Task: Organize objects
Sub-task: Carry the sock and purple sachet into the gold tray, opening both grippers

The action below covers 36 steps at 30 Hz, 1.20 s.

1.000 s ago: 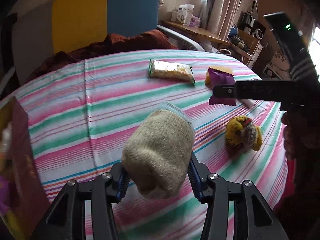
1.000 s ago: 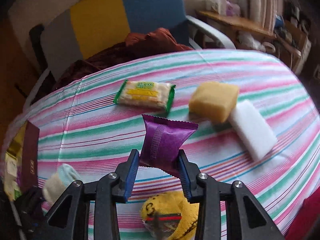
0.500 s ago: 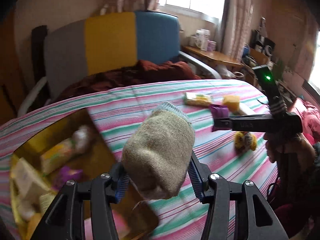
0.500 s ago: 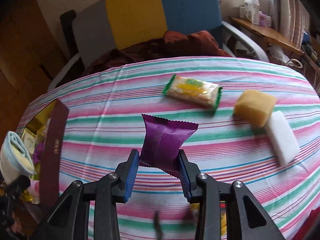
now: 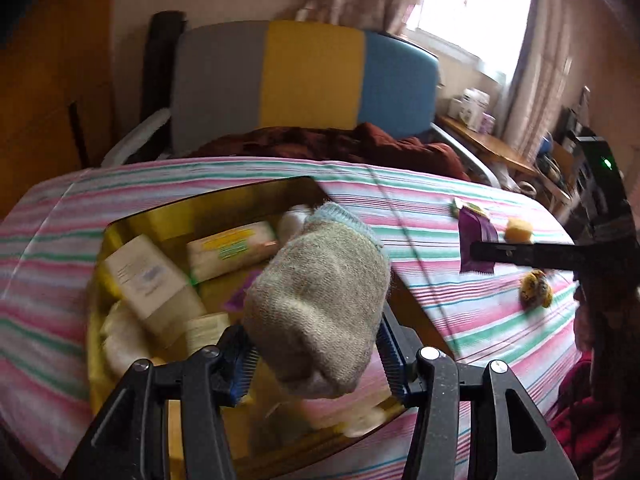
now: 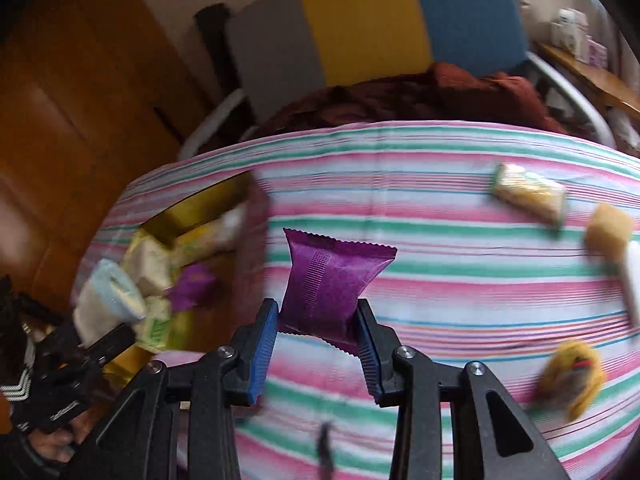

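My left gripper (image 5: 316, 354) is shut on a rolled beige sock (image 5: 320, 300) with a pale blue cuff and holds it over an open gold box (image 5: 132, 222) that holds several packets. The sock also shows in the right wrist view (image 6: 106, 304), above the box (image 6: 192, 210). My right gripper (image 6: 318, 340) is shut on a purple snack packet (image 6: 334, 282) and holds it above the striped tablecloth (image 6: 440, 280), right of the box. This packet shows in the left wrist view (image 5: 476, 240) too.
On the cloth to the right lie a green-edged snack packet (image 6: 528, 194), a yellow sponge (image 6: 608, 236), a white block (image 6: 632, 284) and a yellow rolled sock (image 6: 570, 378). A grey, yellow and blue chair (image 5: 304, 84) with a dark red blanket (image 5: 332, 146) stands behind the table.
Both grippers have swung left with their loads. The box has come fully under the left gripper and into the right view. The loose items have slid to the right edge.
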Each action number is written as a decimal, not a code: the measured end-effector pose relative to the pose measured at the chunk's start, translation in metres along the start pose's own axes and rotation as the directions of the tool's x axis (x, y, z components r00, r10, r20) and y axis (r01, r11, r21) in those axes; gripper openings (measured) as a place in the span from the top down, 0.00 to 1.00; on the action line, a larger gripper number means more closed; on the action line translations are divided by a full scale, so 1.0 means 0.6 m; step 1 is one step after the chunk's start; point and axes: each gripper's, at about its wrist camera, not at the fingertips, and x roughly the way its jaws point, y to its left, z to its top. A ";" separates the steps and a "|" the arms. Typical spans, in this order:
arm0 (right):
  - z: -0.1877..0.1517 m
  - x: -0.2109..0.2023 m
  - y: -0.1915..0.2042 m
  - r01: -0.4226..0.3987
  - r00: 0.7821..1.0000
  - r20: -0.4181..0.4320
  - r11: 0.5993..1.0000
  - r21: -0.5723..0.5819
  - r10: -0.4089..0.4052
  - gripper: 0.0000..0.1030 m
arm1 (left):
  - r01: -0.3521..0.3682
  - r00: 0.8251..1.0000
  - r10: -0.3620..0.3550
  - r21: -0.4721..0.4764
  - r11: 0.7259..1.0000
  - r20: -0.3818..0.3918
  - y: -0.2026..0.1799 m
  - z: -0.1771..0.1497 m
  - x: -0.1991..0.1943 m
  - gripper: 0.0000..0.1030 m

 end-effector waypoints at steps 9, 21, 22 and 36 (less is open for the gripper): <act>-0.020 0.063 0.125 -0.096 0.993 -0.080 0.992 -0.076 0.090 0.62 | -0.053 0.999 0.054 -0.142 0.989 0.007 0.108 -0.051 -0.061 0.48; -0.024 0.074 0.174 -0.085 0.993 -0.086 0.992 -0.089 0.077 0.59 | -0.020 1.000 0.021 -0.144 0.989 0.004 0.107 -0.072 -0.055 0.40; -0.028 0.074 0.174 -0.083 0.993 -0.088 0.993 -0.089 0.075 0.59 | -0.020 1.000 0.021 -0.143 0.989 0.000 0.107 -0.072 -0.053 0.40; -0.068 0.080 0.205 0.028 0.997 -0.061 0.987 -0.160 -0.038 0.54 | -0.138 0.989 0.143 -0.124 0.983 0.033 0.108 -0.065 -0.074 0.29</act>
